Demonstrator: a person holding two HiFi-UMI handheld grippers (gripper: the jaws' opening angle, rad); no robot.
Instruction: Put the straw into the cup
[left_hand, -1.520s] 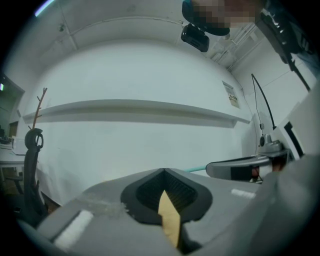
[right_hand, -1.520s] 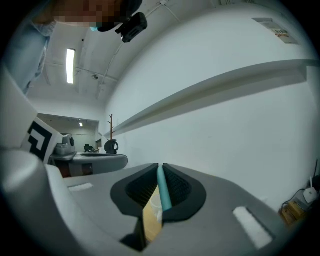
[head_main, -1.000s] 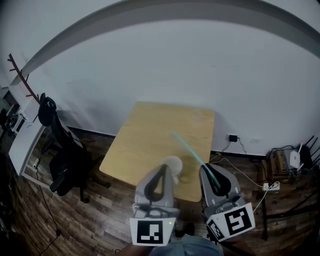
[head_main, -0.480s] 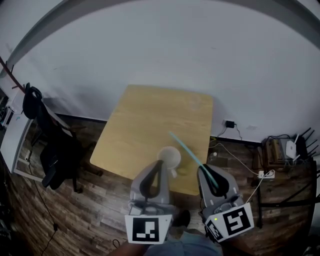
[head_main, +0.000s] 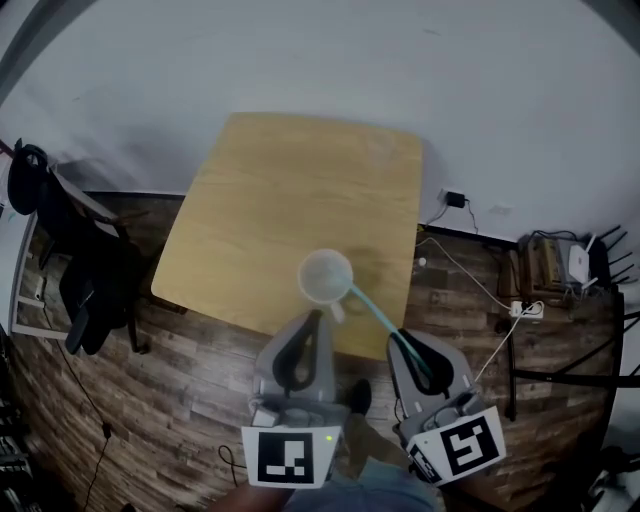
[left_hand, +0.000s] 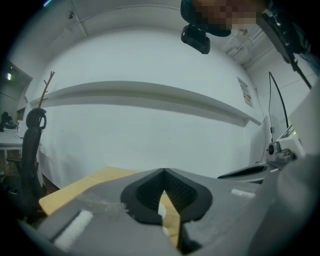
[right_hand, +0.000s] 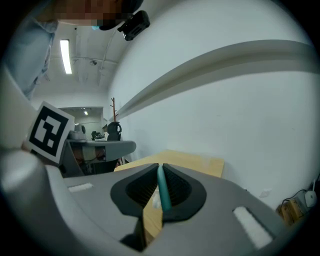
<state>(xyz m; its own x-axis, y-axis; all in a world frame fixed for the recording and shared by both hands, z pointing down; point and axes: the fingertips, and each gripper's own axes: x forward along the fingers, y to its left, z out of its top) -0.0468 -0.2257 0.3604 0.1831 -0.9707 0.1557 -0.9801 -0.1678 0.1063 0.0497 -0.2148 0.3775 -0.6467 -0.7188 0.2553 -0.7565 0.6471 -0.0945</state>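
A whitish translucent cup stands over the near edge of the wooden table; whether it rests on the top I cannot tell. My left gripper comes at the cup from the near side and is shut on its small handle. In the left gripper view the jaw tips meet and a bit of white cup shows between the pads. My right gripper is shut on a teal straw. The straw slants up and left, and its far end reaches the cup's rim. The straw lies pinched between the pads.
A dark office chair stands left of the table. On the wooden floor at the right lie a power strip with cables and a white router. A white wall runs behind the table.
Both grippers have come down toward the table. The cup has sunk with the left gripper. The straw's far end has dropped from above the table top to the cup's rim.
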